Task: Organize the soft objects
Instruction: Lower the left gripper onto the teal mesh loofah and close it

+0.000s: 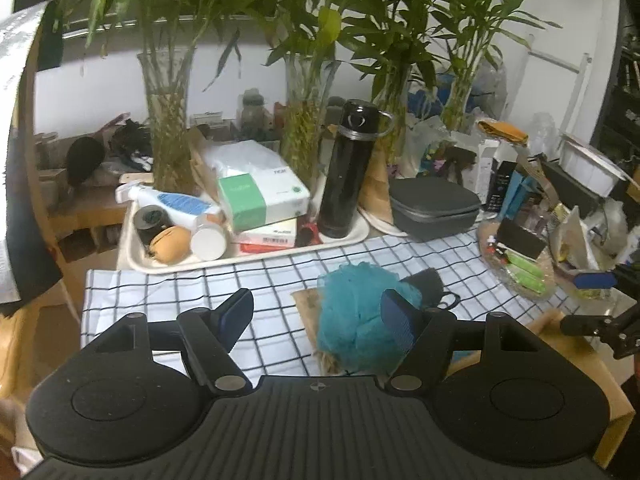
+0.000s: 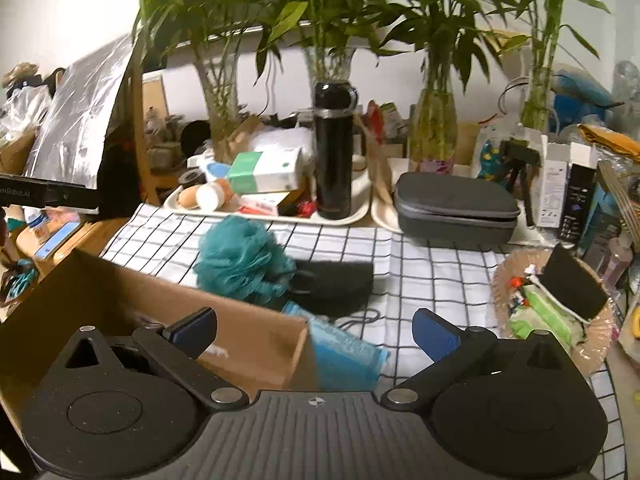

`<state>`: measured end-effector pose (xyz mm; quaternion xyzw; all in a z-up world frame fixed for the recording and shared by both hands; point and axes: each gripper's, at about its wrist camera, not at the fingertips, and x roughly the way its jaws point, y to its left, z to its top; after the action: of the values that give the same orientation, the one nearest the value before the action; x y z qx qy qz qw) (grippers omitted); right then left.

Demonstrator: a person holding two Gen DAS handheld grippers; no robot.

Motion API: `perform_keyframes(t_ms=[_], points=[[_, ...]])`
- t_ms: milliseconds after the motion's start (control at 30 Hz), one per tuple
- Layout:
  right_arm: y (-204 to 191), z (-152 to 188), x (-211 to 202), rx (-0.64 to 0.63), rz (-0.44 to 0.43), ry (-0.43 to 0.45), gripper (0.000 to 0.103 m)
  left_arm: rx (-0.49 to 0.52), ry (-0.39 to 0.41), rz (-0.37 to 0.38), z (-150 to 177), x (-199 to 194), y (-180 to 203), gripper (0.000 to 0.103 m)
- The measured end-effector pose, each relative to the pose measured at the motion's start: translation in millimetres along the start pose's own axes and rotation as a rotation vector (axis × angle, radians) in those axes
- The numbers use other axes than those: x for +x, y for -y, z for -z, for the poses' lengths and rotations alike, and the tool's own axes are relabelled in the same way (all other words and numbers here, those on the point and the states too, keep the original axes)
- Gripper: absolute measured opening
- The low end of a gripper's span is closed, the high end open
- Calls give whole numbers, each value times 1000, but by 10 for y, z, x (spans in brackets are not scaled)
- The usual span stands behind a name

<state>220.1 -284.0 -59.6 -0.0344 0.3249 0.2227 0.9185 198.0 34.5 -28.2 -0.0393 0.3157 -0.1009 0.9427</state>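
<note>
A teal mesh bath pouf [image 1: 354,320] lies on the checked cloth [image 1: 192,292], next to a black soft pad [image 1: 426,286]. My left gripper [image 1: 320,316] is open just above the cloth, its right finger against the pouf's near side. In the right wrist view the pouf [image 2: 240,260] sits behind a cardboard box [image 2: 132,300], with the black pad [image 2: 340,280] to its right and a light blue cloth [image 2: 348,356] at the box's corner. My right gripper [image 2: 314,330] is open and empty above the box's corner.
A cream tray [image 1: 344,242] at the back holds a black flask [image 1: 348,172], tissue packs and bottles. A grey zip case [image 2: 456,208] and glass vases of bamboo stand behind. A wicker basket [image 2: 504,276] of small items sits at the right.
</note>
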Motion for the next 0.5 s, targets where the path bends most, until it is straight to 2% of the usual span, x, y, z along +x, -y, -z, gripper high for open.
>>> perform_keyframes(t_ms=[167,500], points=[[109,-42,78,-22,58,7,103,12,-19,64,-57,203,-65,70],[397,-206,424,10,60,-18,103,29,-96,168,-175,698,-245,70]])
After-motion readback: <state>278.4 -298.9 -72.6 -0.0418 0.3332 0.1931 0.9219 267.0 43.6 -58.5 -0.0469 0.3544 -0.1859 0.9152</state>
